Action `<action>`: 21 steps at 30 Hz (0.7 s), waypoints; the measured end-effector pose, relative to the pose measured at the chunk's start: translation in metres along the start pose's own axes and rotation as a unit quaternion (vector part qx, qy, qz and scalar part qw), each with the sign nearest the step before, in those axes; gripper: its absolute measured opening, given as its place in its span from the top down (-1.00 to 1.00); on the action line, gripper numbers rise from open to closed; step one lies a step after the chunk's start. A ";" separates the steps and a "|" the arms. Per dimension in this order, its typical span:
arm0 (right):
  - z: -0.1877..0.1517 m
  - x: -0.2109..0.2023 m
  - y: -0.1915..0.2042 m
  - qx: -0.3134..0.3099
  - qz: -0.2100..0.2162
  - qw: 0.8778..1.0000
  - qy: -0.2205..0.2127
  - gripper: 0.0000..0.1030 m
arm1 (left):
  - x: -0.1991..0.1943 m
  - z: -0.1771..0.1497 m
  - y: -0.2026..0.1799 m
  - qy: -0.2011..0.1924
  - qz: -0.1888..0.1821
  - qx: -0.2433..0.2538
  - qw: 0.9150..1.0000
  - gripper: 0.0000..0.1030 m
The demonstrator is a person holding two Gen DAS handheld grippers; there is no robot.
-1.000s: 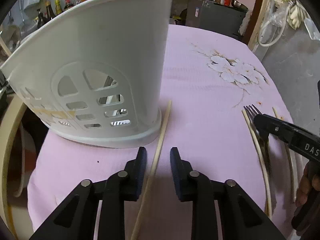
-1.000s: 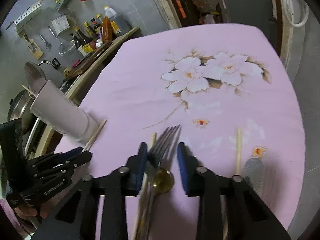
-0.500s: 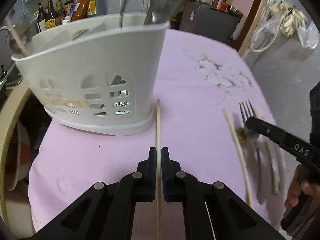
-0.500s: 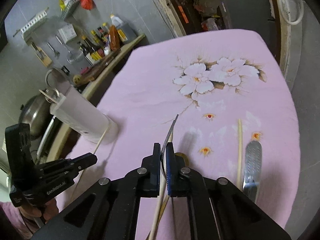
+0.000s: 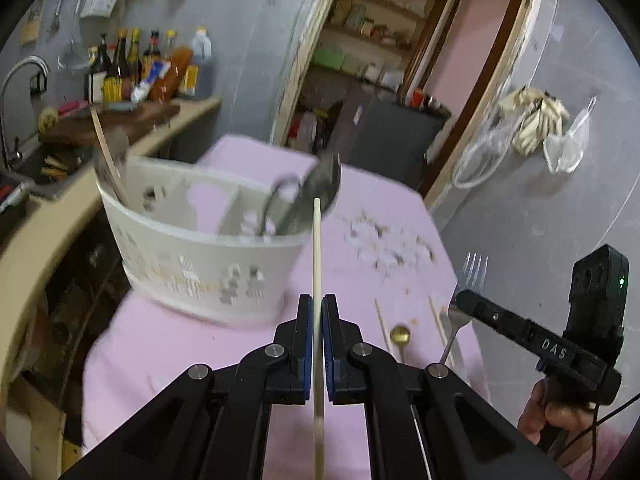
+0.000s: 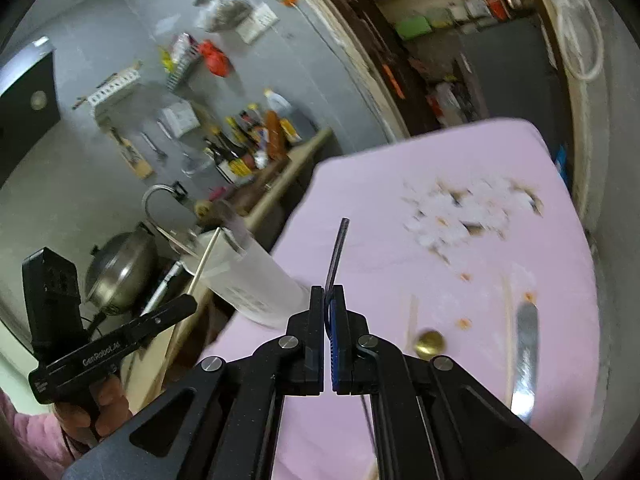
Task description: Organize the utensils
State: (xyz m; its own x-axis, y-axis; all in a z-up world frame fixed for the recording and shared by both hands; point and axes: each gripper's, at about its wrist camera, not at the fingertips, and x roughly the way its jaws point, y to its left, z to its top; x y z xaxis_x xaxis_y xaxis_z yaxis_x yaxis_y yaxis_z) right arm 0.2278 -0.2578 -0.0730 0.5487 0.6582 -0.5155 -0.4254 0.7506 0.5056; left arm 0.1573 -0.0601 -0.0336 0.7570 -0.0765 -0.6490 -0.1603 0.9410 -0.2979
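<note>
My left gripper (image 5: 317,304) is shut on a pale wooden chopstick (image 5: 317,248) and holds it raised above the pink tablecloth, its tip pointing at the white utensil basket (image 5: 200,264). The basket holds a ladle (image 5: 320,184) and a wooden stick. My right gripper (image 6: 329,294) is shut on a metal fork (image 6: 337,252), seen edge-on and lifted off the table; the fork (image 5: 472,276) and right gripper (image 5: 464,302) also show in the left wrist view. The left gripper (image 6: 190,300) with its chopstick (image 6: 205,260) shows in the right wrist view.
On the cloth lie loose chopsticks (image 5: 382,326), a gold spoon (image 5: 400,336) and a metal knife blade (image 6: 526,348). A counter with sauce bottles (image 5: 132,68), a sink tap and a pot (image 6: 120,268) stands left of the table.
Both grippers have lifted clear of the table, the left with the chopstick and the right with the fork. The basket now appears lower and farther away.
</note>
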 end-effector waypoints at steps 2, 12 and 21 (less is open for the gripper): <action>0.007 -0.001 0.014 -0.012 0.005 1.000 -0.014 0.96 | -0.008 0.010 0.005 -0.017 -0.002 0.000 1.000 0.90; 0.044 -0.007 0.076 -0.032 0.025 0.997 -0.069 0.96 | -0.043 0.062 0.042 -0.085 -0.004 -0.017 0.996 0.90; 0.072 -0.001 0.126 -0.036 0.046 0.991 -0.117 0.96 | -0.043 0.116 0.090 -0.135 -0.005 -0.040 0.990 0.90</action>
State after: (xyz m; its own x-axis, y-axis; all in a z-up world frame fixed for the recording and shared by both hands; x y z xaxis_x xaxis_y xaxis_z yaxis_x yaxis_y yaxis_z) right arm 0.2252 -0.1681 0.0413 0.6535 0.6989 -0.2906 -0.5268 0.6957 0.4884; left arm 0.1837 0.0665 0.0490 0.8992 0.0152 -0.4373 -0.1932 0.9105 -0.3656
